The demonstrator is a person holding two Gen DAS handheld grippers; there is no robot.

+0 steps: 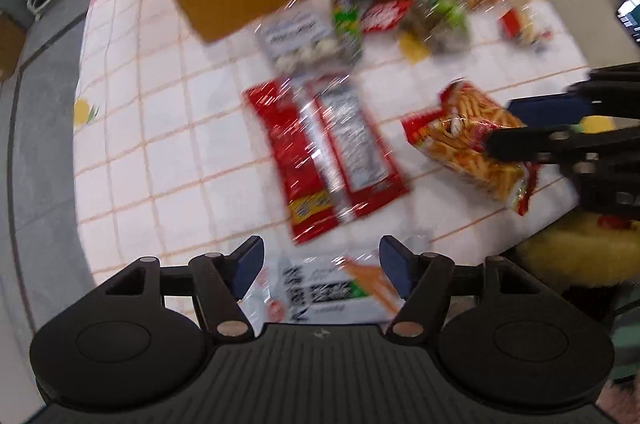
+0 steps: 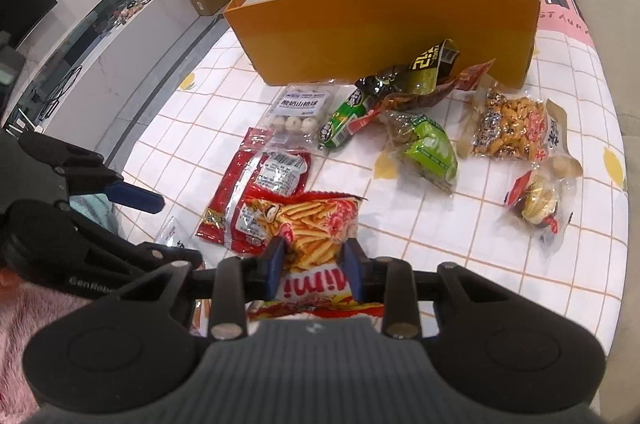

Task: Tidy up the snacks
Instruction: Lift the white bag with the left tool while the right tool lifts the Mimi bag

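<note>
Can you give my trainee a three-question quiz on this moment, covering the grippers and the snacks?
1. True or false: the right gripper is closed on the Mimi fries bag.
2. Which holds nothing? A) left gripper B) right gripper
3. Fill in: no snack shows inside the orange ____.

Key: 1 true: its pads pinch the bag. 2 A: its jaws stand wide above a white packet. 3 box: the visible interior looks bare, with snacks lying on the checked tablecloth before it.
</note>
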